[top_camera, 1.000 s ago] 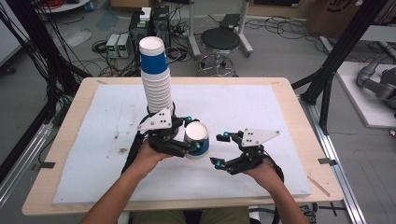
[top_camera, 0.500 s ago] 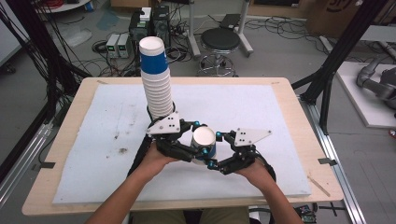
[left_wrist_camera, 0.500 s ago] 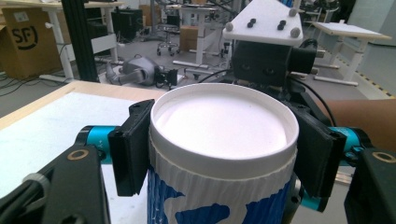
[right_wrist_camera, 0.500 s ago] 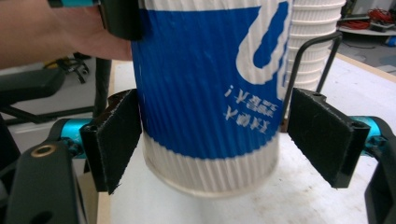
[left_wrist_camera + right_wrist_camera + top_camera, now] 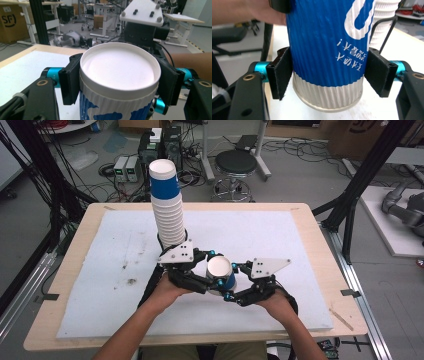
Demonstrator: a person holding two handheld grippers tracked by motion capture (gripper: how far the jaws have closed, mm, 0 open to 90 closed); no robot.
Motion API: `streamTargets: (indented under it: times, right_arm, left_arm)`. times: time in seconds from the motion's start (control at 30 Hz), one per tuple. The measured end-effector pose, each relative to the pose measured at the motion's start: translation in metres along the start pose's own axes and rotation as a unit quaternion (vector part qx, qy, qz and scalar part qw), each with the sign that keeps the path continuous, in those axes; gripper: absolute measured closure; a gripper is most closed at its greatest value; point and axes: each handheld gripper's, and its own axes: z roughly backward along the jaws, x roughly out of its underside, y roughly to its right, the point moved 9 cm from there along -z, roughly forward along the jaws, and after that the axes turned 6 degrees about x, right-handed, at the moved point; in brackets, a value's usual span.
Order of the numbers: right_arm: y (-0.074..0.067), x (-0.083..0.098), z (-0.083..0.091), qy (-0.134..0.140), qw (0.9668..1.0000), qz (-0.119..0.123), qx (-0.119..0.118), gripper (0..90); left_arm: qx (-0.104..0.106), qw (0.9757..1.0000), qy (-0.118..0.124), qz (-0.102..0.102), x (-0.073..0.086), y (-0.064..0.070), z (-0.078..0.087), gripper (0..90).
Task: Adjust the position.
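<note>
Blue paper cup (image 5: 220,272): one, clamped by two grippers, left (image 5: 117,82) and right (image 5: 328,75), whose jaws just closed.

A blue cup (image 5: 220,272) sat between the left gripper (image 5: 207,279) and right gripper (image 5: 234,281), both clamping it.

one cup stack (image 5: 169,205); one separate cup (image 5: 220,272); two grippers

A wooden bench (image 5: 70,285) topped with a white mat (image 5: 115,265) stands on a grey floor (image 5: 300,180). Behind it are a round black stool (image 5: 235,162), tangled cables (image 5: 65,175), grey power boxes (image 5: 125,168) and black frame posts (image 5: 367,175).
</note>
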Motion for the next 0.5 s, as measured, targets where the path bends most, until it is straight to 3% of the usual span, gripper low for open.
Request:
streamTargets:
  times: [0.03, 0.07, 0.13, 0.17, 0.5]
  right_arm:
    - [0.0001, 0.0003, 0.0003, -0.01, 0.9999, 0.005, 0.001, 28.7]
    - [-0.0008, 0.0002, 0.0011, -0.025, 0.9995, 0.018, 0.001, 28.9]
    - [-0.0018, -0.0003, 0.0015, -0.027, 0.9994, 0.02, -0.001, 28.9]
    - [-0.0019, -0.0017, 0.0035, -0.036, 0.9989, 0.031, -0.003, 29.0]
    - [0.0028, -0.0021, 0.0097, -0.079, 0.9955, 0.052, 0.0, 28.9]
  left_arm:
    - [-0.003, 0.9999, -0.01, -0.001, 0.0014, 0.0005, 0.0003, 29.6]
    - [-0.008, 0.9998, -0.018, 0.0, 0.0025, 0.0003, 0.0003, 21.2]
    - [-0.009, 0.9993, -0.034, 0.013, 0.0053, -0.0003, 0.0005, 16.7]
    - [-0.001, 0.999, -0.042, 0.015, 0.0067, 0.0005, 0.002, 16.2]
    - [0.003, 0.9973, -0.072, 0.012, 0.0081, 0.0016, 0.0094, 16.2]
